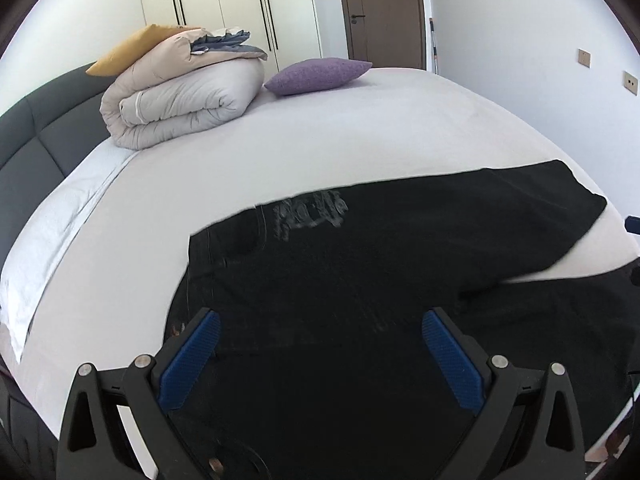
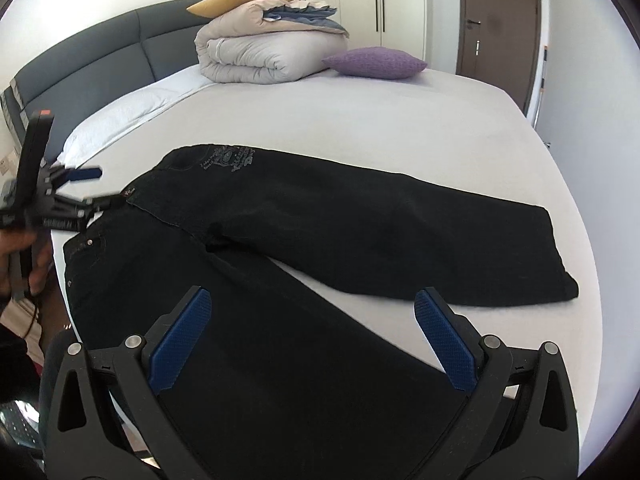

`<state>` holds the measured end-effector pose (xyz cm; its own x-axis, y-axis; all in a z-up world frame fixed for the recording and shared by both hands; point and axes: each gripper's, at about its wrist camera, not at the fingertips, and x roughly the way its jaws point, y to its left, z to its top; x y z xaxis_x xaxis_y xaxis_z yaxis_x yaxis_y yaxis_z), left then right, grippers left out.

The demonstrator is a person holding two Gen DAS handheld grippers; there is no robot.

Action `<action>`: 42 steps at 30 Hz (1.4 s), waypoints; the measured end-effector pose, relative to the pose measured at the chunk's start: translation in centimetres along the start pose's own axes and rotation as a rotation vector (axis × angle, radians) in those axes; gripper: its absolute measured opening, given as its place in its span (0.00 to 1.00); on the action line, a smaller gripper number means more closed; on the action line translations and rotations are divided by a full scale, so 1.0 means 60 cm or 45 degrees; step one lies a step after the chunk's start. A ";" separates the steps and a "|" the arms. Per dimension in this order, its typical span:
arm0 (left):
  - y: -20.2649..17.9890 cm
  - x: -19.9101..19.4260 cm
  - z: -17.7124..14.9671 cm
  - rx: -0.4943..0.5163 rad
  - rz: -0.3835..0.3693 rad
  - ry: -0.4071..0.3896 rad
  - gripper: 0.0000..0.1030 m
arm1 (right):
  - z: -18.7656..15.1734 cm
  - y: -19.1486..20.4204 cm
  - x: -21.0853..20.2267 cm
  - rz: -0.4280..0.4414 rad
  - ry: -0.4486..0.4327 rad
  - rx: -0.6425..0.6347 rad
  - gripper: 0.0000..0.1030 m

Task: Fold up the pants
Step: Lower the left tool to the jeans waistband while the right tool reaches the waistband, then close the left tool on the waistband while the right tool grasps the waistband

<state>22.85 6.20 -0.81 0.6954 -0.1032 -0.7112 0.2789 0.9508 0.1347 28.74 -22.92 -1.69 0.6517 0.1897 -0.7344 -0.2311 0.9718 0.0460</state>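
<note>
My pants (image 2: 280,240) lie flat on the bed (image 2: 400,120), legs splayed rightward. My left gripper (image 1: 320,344), jaws apart, is at the waistband; my right gripper (image 2: 312,320) gapes above the near leg.

Both fisheye views were bright and evenly lit by soft, diffuse light, with the white walls (image 1: 520,40) nearly washed out. Shadows were faint. Straight lines bowed strongly toward the rims, where a dark vignette closed the corners. The black pants (image 2: 320,240) swallowed detail, their folds barely readable. In the right wrist view the left gripper (image 2: 86,192) looked smeared by motion blur.
</note>
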 end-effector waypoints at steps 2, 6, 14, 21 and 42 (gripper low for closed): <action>0.033 0.045 0.041 0.025 -0.003 0.007 1.00 | 0.018 -0.024 0.023 0.030 0.038 -0.001 1.00; 0.089 0.155 0.123 0.145 -0.018 0.092 0.90 | 0.052 -0.077 0.071 0.077 0.094 -0.039 0.97; 0.133 0.336 0.178 0.423 -0.122 0.371 0.78 | 0.107 -0.134 0.139 0.229 0.154 -0.142 0.81; 0.137 0.411 0.148 0.479 -0.237 0.558 0.79 | 0.117 -0.136 0.189 0.311 0.223 -0.192 0.70; 0.048 0.109 0.018 0.538 0.005 -0.025 0.14 | 0.277 0.039 0.218 0.368 0.019 -0.547 0.57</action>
<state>28.91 7.94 -4.35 0.7082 -0.1095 -0.6975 0.5206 0.7484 0.4110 48.72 -15.84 0.04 0.5079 0.4371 -0.7423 -0.6779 0.7345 -0.0313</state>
